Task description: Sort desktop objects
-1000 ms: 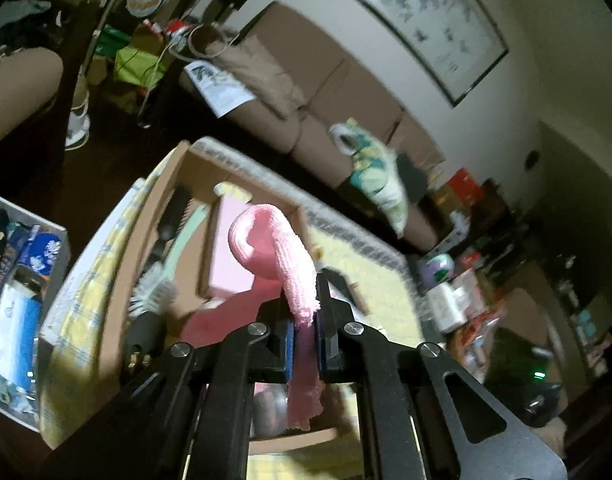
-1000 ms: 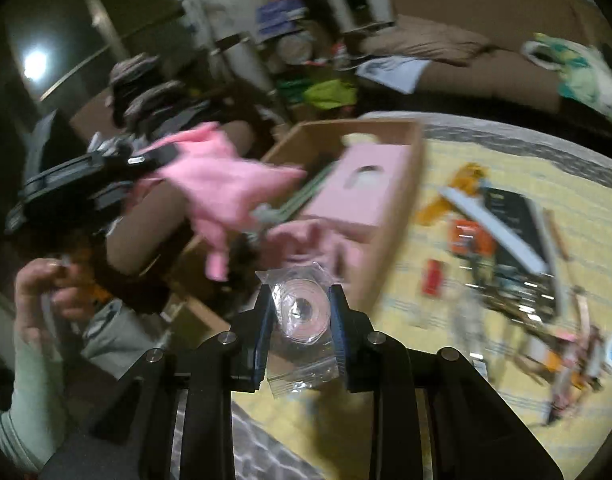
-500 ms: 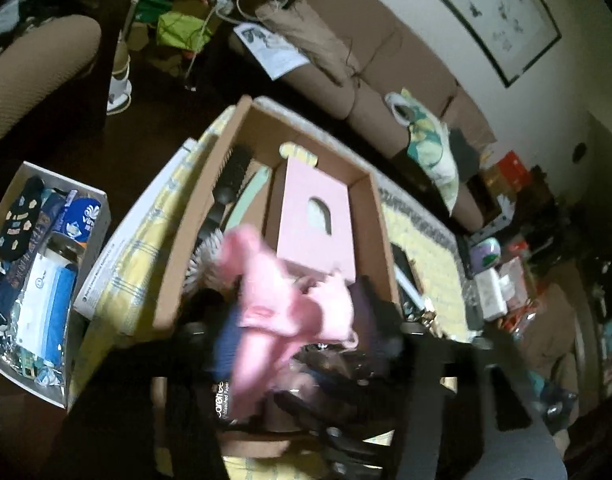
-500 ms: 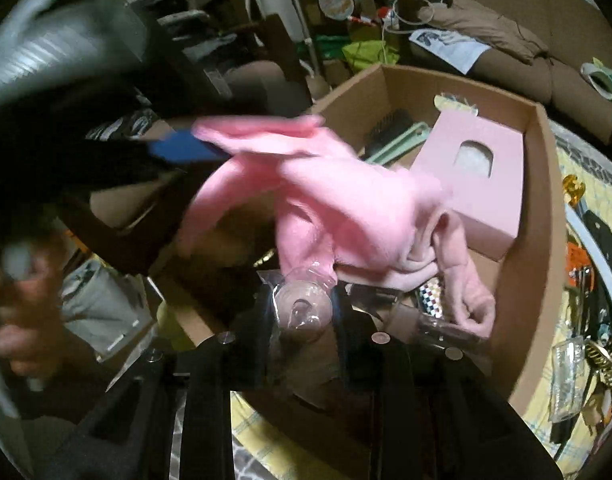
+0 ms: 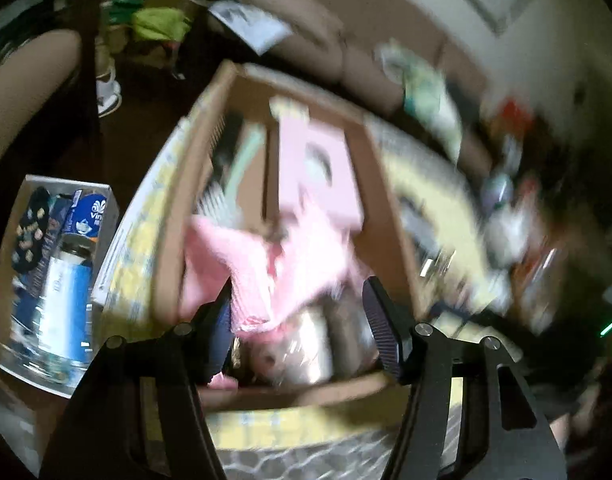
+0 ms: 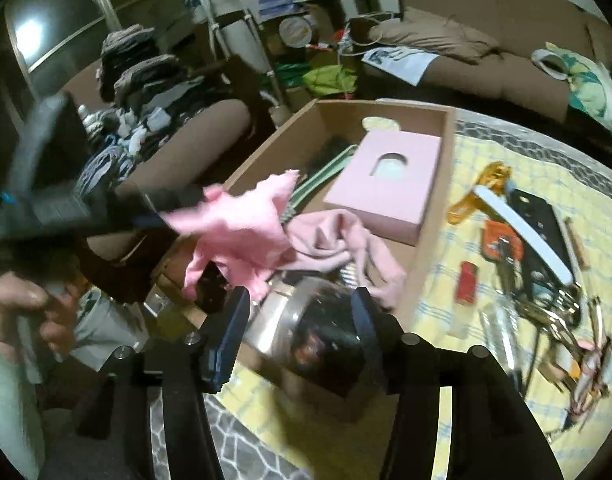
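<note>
Over the near end of the cardboard box (image 5: pixel 173 216), my left gripper (image 5: pixel 295 300) stands open. The pink cloth (image 5: pixel 265 264) sags loose across its left finger onto the box contents. In the right wrist view that cloth (image 6: pixel 241 232) still trails from the blurred left fingers (image 6: pixel 117 204). My right gripper (image 6: pixel 301 294) hovers at the box's near corner with its jaws opening. The clear bag with a roll (image 6: pixel 306 320) lies between and below them in the box (image 6: pixel 434 216), and the pads do not press it. The left wrist view also shows the bag (image 5: pixel 289 352).
Inside the box are a pink tissue box (image 6: pixel 390 184), another pink cloth (image 6: pixel 338 240), a brush and a green comb. Small items, among them a red lighter (image 6: pixel 468 282), litter the yellow checked tablecloth (image 6: pixel 506 152). A white bin of bottles (image 5: pixel 65 264) stands beside the table. A hand (image 6: pixel 17 308) is at left.
The left jaws went from shut on the upright pink cloth to wide apart, and the cloth slumped into the box. The right gripper carried the bagged roll over the box and its jaws widened.
</note>
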Tool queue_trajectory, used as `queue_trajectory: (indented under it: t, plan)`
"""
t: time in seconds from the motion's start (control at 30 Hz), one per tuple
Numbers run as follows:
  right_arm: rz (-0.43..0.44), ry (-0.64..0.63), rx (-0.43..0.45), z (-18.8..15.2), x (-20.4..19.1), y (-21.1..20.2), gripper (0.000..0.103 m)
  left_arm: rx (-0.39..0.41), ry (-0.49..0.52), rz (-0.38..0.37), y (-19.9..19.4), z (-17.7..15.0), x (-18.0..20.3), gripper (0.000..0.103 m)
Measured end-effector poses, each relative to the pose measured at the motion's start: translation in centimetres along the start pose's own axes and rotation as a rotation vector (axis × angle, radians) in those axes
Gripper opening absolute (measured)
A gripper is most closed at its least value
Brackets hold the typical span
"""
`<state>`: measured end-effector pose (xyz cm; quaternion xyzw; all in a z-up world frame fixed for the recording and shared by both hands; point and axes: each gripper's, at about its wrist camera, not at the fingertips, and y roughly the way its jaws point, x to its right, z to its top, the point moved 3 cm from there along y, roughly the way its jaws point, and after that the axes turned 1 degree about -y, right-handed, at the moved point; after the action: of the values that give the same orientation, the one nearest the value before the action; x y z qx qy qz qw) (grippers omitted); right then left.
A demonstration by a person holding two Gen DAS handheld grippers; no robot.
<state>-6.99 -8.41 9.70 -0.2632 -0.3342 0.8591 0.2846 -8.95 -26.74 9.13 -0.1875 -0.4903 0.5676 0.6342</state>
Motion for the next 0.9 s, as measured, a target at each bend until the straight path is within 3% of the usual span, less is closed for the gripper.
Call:
queue_trajectory:
  t: [0.1,0.13,0.2,0.23,0.27,0.43,0.63,0.7,0.8,0.9]
  plan:
    - [-0.015,0.019,0.006,-1.0,0.5,-1.6,0.059,-0.02,0.118,0.161,1.1,-1.3,2.2,0.058]
    - [-0.024,0.023,0.009,-1.4,0.7,-2.3,0.059,-0.002,0.134,0.167,0.5,-1.4,2.9,0.063]
    - [-0.034,0.026,0.016,-2.0,1.0,-3.2,0.061,0.028,0.13,0.127,-0.6,-1.3,3.7,0.084]
    - [-0.04,0.032,0.02,-2.2,1.2,-3.7,0.062,0.054,0.118,0.099,-1.4,-1.2,4.0,0.099]
    - [-0.042,0.037,0.024,-2.4,1.4,-4.0,0.062,0.068,0.107,0.082,-1.8,-1.3,4.0,0.103]
    - [-0.021,0.077,0.069,-3.0,2.8,-6.1,0.063,0.084,-0.111,-0.113,-2.6,-2.4,1.2,0.103]
    - [-0.005,0.136,0.096,-3.3,4.4,-7.8,0.064,-0.054,-0.564,-0.632,0.6,-3.5,-3.7,0.103]
    - [-0.008,0.138,0.103,-3.5,4.7,-8.2,0.065,-0.038,-0.607,-0.597,0.9,-3.5,-4.5,0.103]
    - [0.033,0.141,0.127,-3.5,4.3,-8.6,0.065,0.016,-0.565,-0.542,0.3,-2.8,-4.1,0.103]
    - [0.099,0.141,0.163,-2.4,2.8,-8.0,0.067,0.008,-0.571,-0.6,0.4,-2.7,-3.4,0.103]
